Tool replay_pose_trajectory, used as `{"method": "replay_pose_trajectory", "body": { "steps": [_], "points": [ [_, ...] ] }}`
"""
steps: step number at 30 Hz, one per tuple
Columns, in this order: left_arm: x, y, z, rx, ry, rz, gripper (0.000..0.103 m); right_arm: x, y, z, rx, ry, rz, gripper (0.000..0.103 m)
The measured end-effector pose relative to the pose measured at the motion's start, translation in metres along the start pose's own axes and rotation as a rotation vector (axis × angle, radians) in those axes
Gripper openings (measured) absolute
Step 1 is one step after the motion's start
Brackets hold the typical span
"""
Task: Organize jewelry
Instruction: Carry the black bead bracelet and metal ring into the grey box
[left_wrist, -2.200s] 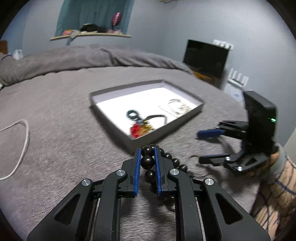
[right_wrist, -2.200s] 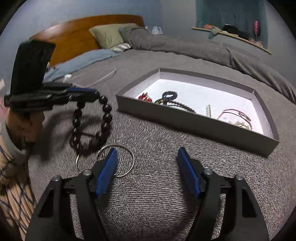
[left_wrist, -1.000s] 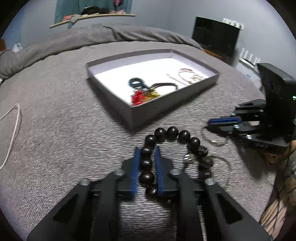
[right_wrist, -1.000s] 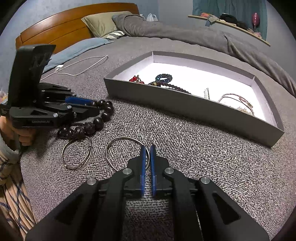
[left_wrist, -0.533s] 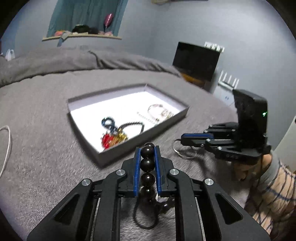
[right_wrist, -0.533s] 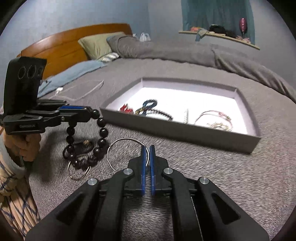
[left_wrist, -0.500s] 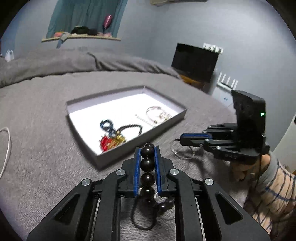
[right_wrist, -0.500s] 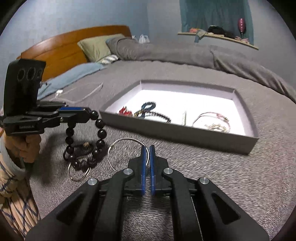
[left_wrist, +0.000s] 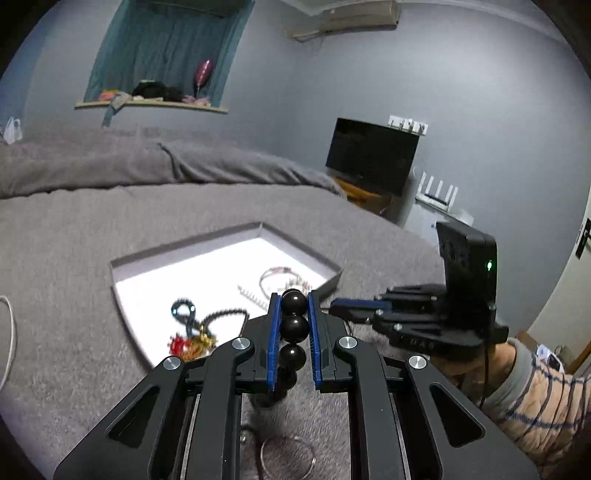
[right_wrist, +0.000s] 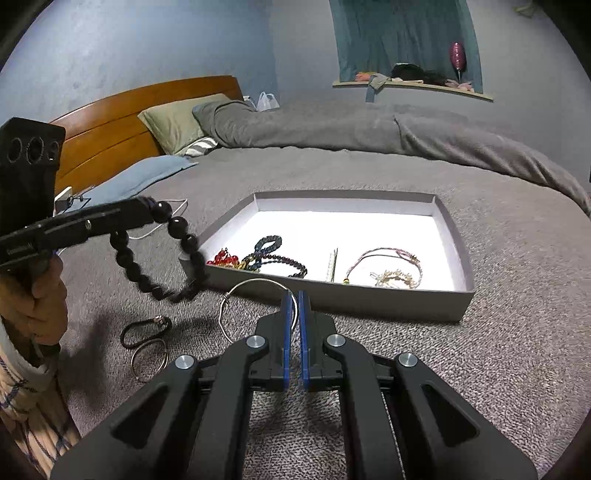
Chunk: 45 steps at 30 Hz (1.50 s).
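My left gripper (left_wrist: 292, 314) clamps the dark bead bracelet (right_wrist: 162, 254), which hangs limp above the blanket (right_wrist: 498, 350); my right gripper (right_wrist: 294, 306) pinches a stiff wire ring (right_wrist: 258, 306). Both look light; the smooth beads could slip, so I grip between beads, near the grey tray (right_wrist: 458, 236).

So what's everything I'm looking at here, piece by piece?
Tray: one, grey, white floor, on the bed.
Jewellery in tray: several, mixed colours, along its near side.
Beaded bracelet: one, black, hanging from the left gripper.
Wire bangle: one, silver, pinched in the right gripper.
Loose rings: two, one dark and one silver, on the blanket.
Blanket: one, grey, covering the bed.
Pillows: at least two, olive and blue, by the headboard.
Screen: one, black, by the wall.
Left gripper: black, blue pads.
Right gripper: black, blue pads.
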<state>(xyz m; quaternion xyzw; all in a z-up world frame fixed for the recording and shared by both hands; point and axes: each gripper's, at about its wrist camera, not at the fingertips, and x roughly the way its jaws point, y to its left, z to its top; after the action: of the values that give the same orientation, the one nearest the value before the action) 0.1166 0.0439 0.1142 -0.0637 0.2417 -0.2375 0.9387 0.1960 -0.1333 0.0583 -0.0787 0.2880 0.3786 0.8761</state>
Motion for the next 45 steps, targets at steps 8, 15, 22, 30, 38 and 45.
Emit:
{"method": "replay_pose_trajectory", "body": {
  "steps": [8,15,22,30,38,45],
  "points": [
    [0.006,-0.002,0.002,0.007,-0.002,0.041,0.015,-0.007,-0.009,0.005,0.030,-0.036,-0.025,0.004],
    [0.012,0.003,0.004,0.018,-0.012,0.122,0.015,-0.010,-0.016,0.012,0.058,-0.068,-0.045,0.004],
    [0.016,0.005,0.010,0.031,-0.022,0.170,0.015,-0.007,-0.025,0.019,0.100,-0.100,-0.066,0.004],
    [0.018,0.012,0.017,0.014,-0.038,0.195,0.015,0.001,-0.028,0.025,0.133,-0.119,-0.069,0.004],
    [0.026,0.024,0.032,-0.001,-0.067,0.214,0.015,0.017,-0.030,0.037,0.143,-0.126,-0.067,0.004],
    [0.046,0.043,0.033,-0.050,-0.058,0.211,0.015,0.049,-0.042,0.043,0.154,-0.081,-0.116,0.004]
  ]
}}
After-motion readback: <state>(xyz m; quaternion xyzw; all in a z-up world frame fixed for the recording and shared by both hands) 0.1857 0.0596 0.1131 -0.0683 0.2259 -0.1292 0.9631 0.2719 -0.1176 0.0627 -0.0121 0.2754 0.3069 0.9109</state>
